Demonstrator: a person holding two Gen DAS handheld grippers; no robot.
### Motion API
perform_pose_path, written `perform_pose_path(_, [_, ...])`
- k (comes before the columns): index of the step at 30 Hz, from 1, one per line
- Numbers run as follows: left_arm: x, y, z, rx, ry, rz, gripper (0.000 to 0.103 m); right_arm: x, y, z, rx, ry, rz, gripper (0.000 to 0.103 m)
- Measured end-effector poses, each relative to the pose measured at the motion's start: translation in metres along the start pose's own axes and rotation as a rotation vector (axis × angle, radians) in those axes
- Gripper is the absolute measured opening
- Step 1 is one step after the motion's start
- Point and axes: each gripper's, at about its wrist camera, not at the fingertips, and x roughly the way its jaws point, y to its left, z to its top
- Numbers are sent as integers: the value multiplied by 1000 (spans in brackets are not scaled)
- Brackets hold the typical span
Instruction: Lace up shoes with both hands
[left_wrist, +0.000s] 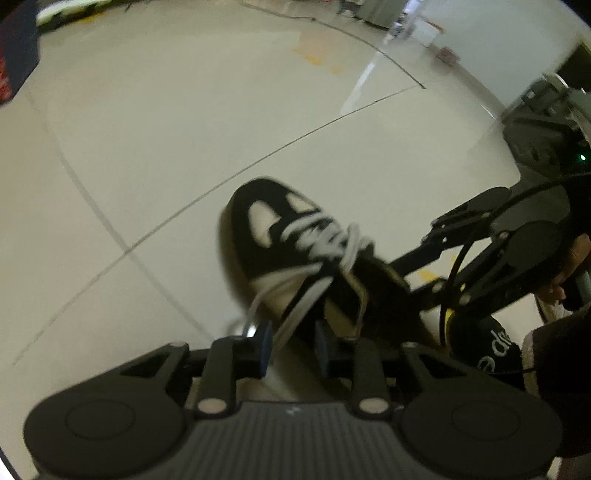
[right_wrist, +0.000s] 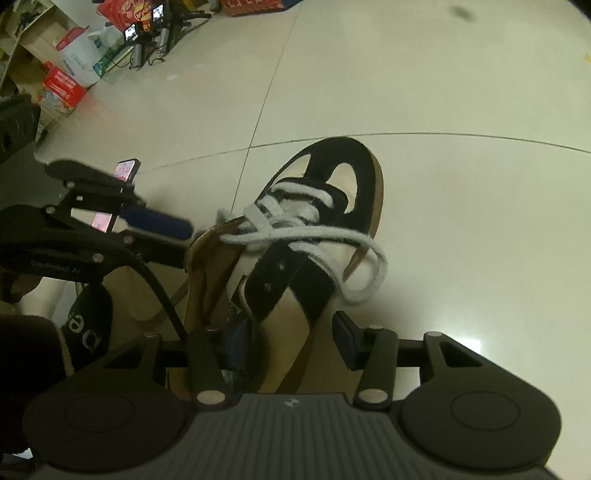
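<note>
My left claw (left_wrist: 293, 345) stands slightly apart with a white lace (left_wrist: 295, 314) between, unpressed; my right claw (right_wrist: 295, 341) straddles the shoe (right_wrist: 295, 240), half apart.

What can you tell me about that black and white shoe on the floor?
The shoe is a low sneaker of black suede-like panels over cream ones, with a tan sole edge. It stands upright on the pale tiled floor, toe pointing away from both cameras. Thick white laces cross the front, loose and untied, one loop drooping over the side. The top eyelets look empty. The right tongs straddle its heel end; whether they touch it is unclear.
</note>
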Motion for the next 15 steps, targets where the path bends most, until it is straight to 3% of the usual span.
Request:
perform_pose_path(4, [7, -2, 3, -6, -8, -3, 24, 7, 4, -4, 15, 22, 6, 45])
perform_pose_path(7, [12, 1, 0, -56, -8, -19, 17, 13, 8, -9, 5, 17, -33, 28])
perform_pose_path(12, [15, -3, -1, -67, -34, -38, 6, 12, 7, -13, 60, -24, -41, 26])
perform_pose_path(15, [20, -6, 0, -67, -40, -27, 6, 12, 10, -14, 75, -49, -56, 25])
